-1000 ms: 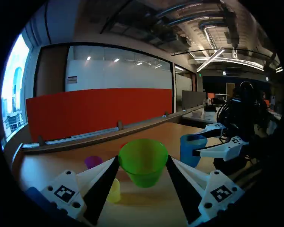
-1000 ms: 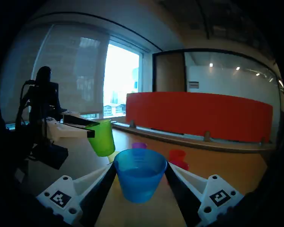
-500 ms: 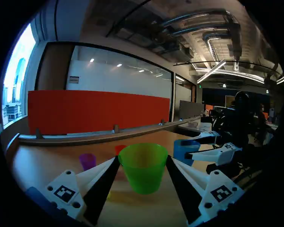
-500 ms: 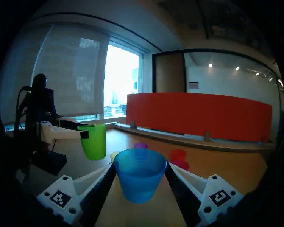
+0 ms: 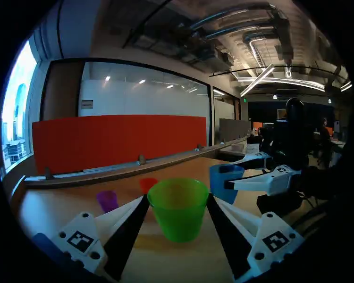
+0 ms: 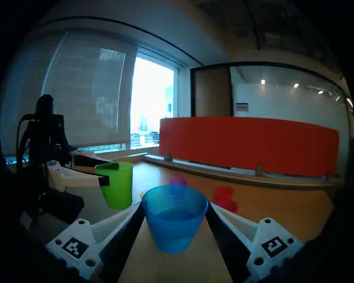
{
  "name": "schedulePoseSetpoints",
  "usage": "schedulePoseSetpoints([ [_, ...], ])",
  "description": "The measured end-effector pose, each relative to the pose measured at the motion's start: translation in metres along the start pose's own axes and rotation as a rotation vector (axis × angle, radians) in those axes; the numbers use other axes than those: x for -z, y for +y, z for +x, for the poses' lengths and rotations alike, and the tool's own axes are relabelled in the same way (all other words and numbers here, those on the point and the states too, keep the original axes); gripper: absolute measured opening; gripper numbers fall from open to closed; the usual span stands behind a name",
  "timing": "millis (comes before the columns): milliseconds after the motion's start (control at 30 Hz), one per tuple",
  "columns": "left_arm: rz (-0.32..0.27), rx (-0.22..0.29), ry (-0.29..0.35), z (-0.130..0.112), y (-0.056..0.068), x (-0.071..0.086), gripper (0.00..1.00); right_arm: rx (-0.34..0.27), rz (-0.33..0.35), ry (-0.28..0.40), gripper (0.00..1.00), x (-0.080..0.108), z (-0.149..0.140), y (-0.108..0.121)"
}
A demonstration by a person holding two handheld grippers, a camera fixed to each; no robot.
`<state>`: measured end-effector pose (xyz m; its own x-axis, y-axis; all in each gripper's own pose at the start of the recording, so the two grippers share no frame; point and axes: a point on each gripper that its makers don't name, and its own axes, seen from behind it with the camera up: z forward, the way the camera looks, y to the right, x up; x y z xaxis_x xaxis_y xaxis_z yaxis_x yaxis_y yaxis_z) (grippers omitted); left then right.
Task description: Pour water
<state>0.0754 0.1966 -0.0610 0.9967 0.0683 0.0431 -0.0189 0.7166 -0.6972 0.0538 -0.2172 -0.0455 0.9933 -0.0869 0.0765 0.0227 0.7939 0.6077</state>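
Gripping the green cup [image 5: 178,221] upright, the left gripper [image 5: 177,198] presents it as the receiver; it looks empty. The right gripper [image 6: 175,205] clamps the blue cup [image 6: 174,233], level, with water [image 6: 174,214] inside. Both hang above the bench [image 5: 59,207], near each other but apart. The pour seems not yet begun: next, the blue rim must come over the green mouth and tip slowly.

Plastic green cup [image 5: 178,214], blue cup [image 6: 174,226], wood table [image 6: 290,212]
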Motion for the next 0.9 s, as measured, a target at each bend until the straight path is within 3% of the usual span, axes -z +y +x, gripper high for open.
schedulePoseSetpoints([
  [267,-0.024,-0.019,-0.012,-0.006,0.010,0.001,0.88,0.009,0.004,-0.003,0.91,0.001,-0.001,-0.003],
  [533,-0.049,0.000,0.005,-0.005,0.015,0.003,0.87,0.017,0.016,-0.002,0.91,-0.001,0.002,-0.007],
  [900,-0.079,0.007,-0.002,-0.011,0.021,0.002,0.87,0.078,0.042,-0.013,0.91,-0.005,0.010,-0.014],
])
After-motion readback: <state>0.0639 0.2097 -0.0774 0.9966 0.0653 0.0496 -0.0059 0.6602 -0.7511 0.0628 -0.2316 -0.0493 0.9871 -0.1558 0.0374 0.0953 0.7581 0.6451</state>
